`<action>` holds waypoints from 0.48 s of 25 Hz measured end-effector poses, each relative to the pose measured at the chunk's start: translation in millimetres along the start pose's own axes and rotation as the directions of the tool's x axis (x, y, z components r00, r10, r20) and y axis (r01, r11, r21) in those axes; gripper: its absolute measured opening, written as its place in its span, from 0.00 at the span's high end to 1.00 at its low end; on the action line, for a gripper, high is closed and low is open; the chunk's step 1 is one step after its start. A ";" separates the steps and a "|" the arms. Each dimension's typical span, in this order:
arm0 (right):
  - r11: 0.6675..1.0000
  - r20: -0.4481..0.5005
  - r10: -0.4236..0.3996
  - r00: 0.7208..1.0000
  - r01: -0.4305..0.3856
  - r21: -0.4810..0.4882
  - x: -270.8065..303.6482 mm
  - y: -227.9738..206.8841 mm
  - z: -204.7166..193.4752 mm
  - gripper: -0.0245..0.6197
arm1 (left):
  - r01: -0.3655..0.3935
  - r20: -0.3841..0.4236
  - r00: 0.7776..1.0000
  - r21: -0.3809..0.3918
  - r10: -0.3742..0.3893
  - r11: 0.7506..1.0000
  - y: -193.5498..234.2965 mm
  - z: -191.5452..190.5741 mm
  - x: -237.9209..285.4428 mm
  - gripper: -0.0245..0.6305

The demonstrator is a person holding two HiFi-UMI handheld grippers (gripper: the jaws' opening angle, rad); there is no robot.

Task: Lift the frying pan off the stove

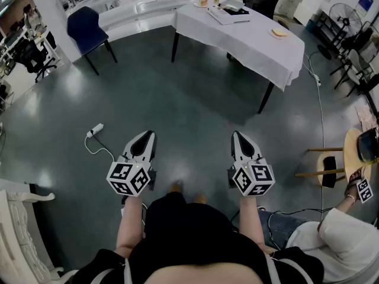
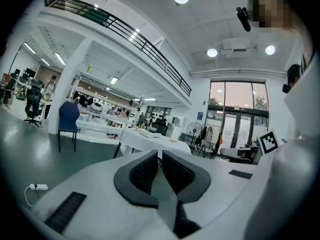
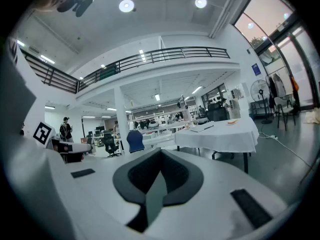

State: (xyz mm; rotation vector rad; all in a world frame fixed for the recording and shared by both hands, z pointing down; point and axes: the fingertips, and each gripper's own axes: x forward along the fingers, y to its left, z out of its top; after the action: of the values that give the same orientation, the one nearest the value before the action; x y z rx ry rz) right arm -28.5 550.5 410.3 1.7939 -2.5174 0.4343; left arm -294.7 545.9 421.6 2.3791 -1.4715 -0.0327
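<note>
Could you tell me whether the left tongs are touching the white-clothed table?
Apart. The head view shows the left tongs over open floor, well short of the table.

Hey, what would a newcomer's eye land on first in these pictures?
The left gripper and right gripper, each with a marker cube, are held shut and empty over the grey floor at bottom centre. Beyond them a white-clothed table stands at top right, a blue chair at top left.
</note>
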 end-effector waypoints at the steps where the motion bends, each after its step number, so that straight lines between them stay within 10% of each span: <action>1: 1.000 -0.007 0.008 1.000 -0.008 -0.004 -1.4 3.3 -1.7 0.96 | -0.008 0.005 1.000 0.002 0.008 1.000 1.2 1.0 -3.6 0.91; 12: 0.998 -0.036 0.064 0.997 -0.064 -0.011 -3.9 7.6 -3.5 0.96 | -0.035 0.045 0.998 -0.012 0.036 0.999 -18.2 -2.4 -9.8 0.91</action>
State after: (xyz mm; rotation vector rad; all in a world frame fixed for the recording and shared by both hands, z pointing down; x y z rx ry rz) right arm -34.7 557.2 411.4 1.6898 -2.5534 0.4476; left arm -283.0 562.5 416.9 2.3577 -1.5300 -0.0861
